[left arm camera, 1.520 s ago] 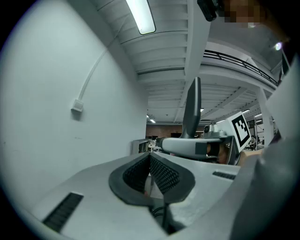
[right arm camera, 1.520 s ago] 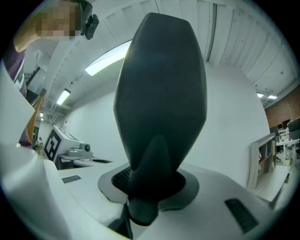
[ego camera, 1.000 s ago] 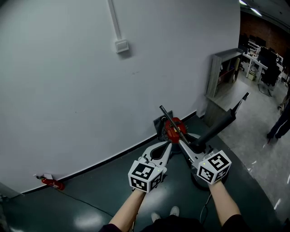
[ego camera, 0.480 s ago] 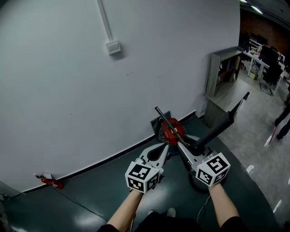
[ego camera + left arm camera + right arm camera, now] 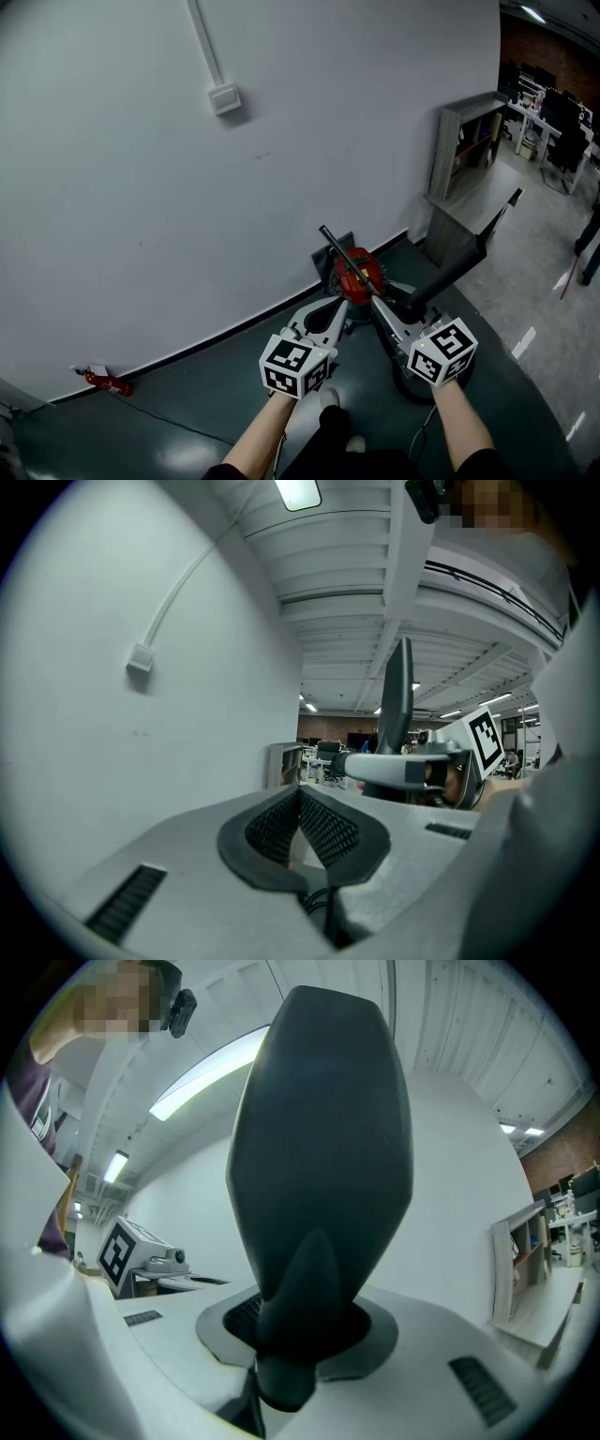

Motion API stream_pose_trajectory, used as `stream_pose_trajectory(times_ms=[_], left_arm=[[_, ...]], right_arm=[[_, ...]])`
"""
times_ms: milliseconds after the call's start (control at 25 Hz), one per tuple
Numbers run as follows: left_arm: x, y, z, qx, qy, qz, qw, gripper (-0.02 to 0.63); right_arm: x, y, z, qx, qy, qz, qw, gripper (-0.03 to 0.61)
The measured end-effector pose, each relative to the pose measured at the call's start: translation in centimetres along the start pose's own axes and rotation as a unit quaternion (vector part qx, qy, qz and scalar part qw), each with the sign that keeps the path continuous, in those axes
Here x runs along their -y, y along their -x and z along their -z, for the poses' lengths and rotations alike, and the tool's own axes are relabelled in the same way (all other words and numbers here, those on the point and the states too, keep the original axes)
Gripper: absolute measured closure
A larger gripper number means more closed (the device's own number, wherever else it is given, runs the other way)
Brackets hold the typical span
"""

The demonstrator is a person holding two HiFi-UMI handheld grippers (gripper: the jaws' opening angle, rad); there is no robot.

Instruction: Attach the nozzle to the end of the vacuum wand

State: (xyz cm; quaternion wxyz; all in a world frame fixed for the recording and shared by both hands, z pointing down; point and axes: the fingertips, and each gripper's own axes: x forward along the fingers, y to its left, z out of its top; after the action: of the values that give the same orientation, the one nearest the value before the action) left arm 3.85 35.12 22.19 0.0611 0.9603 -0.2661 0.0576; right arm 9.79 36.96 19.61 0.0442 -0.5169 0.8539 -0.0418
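No word, number or brand can be read anywhere. The only print is the black-and-white square markers on the cube (image 5: 298, 364) of the left gripper (image 5: 343, 304) and the cube (image 5: 442, 350) of the right gripper (image 5: 396, 303); they carry no letters.

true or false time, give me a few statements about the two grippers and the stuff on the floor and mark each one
1. The right gripper is clamped on the black nozzle. True.
2. The left gripper grips the nozzle too. False: its jaws are together with nothing between them.
3. A red vacuum sits on the floor close to the wall. True.
4. The fire extinguisher stands upright right beside the vacuum. False: it lies on the floor by the wall, well off to the left.
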Motion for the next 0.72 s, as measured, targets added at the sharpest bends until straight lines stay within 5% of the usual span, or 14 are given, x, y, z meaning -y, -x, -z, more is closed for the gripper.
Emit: stream_pose_trajectory(times_ms=[720], left_arm=[[-11.5,-8.4,0.4,-0.021,0.032,0.02,0.9991,0.609]], right_arm=[[7.5,-11.1,2.2,-0.029,-0.03,0.024,0.999,0.46]])
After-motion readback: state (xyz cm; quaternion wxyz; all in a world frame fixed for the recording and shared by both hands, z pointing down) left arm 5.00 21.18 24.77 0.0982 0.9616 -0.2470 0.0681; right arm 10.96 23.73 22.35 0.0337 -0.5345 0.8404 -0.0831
